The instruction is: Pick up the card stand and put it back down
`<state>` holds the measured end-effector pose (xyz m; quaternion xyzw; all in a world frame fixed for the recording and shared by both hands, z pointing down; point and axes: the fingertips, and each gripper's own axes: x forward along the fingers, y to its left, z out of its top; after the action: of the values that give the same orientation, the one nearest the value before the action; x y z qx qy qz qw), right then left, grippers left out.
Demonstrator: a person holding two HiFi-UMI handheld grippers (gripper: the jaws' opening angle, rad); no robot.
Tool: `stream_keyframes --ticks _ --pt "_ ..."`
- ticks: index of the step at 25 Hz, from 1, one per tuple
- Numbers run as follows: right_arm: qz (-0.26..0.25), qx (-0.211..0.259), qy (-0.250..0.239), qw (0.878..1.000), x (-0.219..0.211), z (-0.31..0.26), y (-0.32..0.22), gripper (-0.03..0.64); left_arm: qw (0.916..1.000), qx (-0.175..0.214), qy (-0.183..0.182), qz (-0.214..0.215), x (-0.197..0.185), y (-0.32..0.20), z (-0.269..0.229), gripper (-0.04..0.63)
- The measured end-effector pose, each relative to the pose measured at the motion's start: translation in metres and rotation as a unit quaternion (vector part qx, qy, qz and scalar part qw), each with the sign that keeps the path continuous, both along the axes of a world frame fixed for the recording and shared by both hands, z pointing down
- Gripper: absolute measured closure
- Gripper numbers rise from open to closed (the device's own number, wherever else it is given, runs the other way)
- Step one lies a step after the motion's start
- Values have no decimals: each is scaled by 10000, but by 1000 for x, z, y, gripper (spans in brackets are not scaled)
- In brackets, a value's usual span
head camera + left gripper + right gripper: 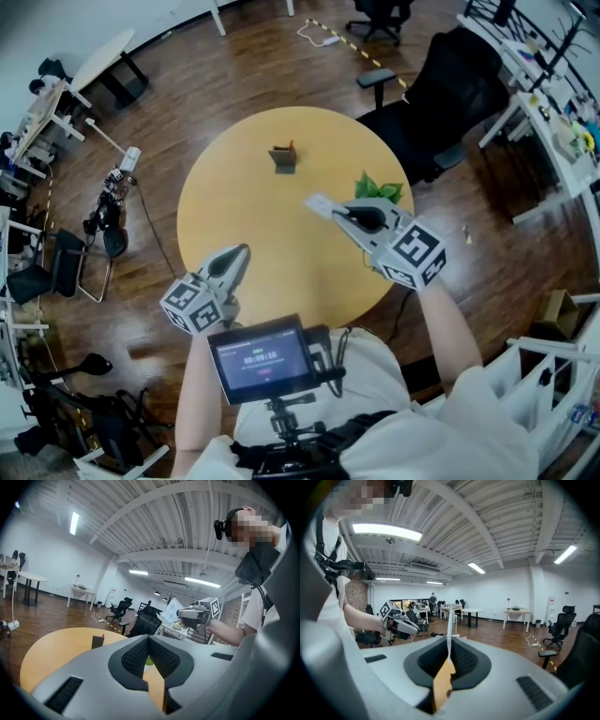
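- Pinching a thin pale card that shows edge-on in its own view, the right gripper has its jaws clamped tight on it. The card juts out ahead of the tips, raised above the table rather than resting on it.
- The left gripper hangs lower, over the table's near edge, with its jaws pressed together on nothing. It looks idle and out of the way.
- The card stand stands upright toward the far side of the round yellow table. It is well apart from both grippers and neither touches it.
- A small green plant sits at the table's right edge, just beside the right gripper.
- My reading is that the stand's lift has not begun. With the right gripper occupied, either gripper would first have to open.
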<state>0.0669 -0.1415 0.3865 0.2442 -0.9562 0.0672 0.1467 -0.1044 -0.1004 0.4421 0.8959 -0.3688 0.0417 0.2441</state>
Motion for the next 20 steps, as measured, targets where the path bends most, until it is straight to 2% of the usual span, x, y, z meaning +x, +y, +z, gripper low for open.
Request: stream_keyframes --ticks 20 --pt "-30 -244 377 9990 -9 42 6 589 9994 -223 -253 82 -2 17 33 595"
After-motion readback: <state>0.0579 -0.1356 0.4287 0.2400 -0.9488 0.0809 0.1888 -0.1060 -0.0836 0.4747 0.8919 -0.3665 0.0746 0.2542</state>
